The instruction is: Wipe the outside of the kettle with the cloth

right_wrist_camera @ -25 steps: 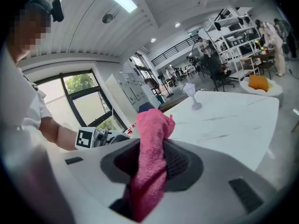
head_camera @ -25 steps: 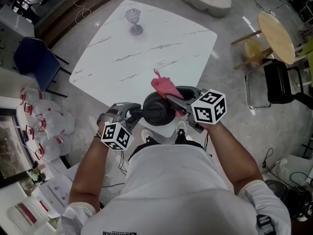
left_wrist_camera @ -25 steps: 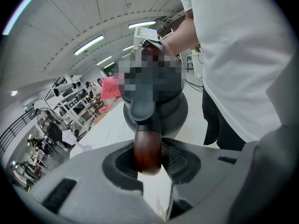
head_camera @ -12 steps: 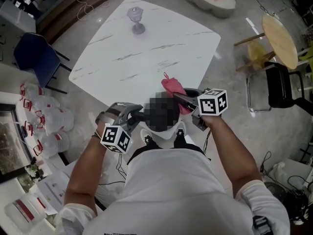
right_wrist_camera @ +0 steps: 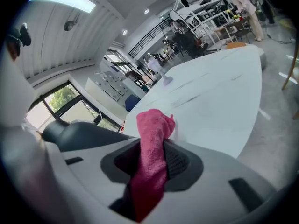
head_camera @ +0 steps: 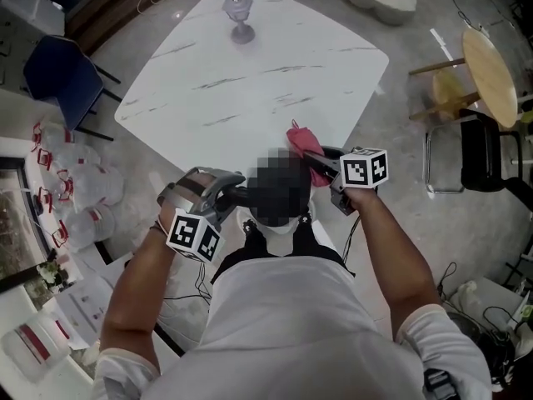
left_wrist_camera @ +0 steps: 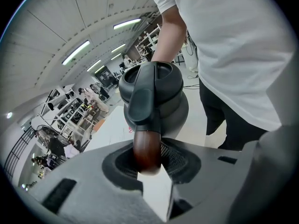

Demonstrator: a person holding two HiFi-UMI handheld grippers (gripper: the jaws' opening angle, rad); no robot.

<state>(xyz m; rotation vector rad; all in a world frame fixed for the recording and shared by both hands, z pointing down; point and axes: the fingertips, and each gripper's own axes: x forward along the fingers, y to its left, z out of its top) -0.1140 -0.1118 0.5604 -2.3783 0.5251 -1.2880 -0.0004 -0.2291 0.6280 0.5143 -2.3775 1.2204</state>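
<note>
Our left claw point(left_wrist_camera: 148, 155) pinches the kettle point(left_wrist_camera: 154, 90) by its handle, with the table point(head_camera: 250, 82) just beyond the kettle. Our right claw point(right_wrist_camera: 156, 148), pinching the cloth point(right_wrist_camera: 152, 125), has come down beside the kettle, so we judge the wiping goes on.

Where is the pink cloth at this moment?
The pink cloth is clamped in the right hand-held gripper, just right of the kettle in the head view, by the white table's near edge.

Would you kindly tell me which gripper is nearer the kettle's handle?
Left: the left gripper grips the handle itself; the right gripper, holding the pink cloth, sits beside the kettle body.
</note>
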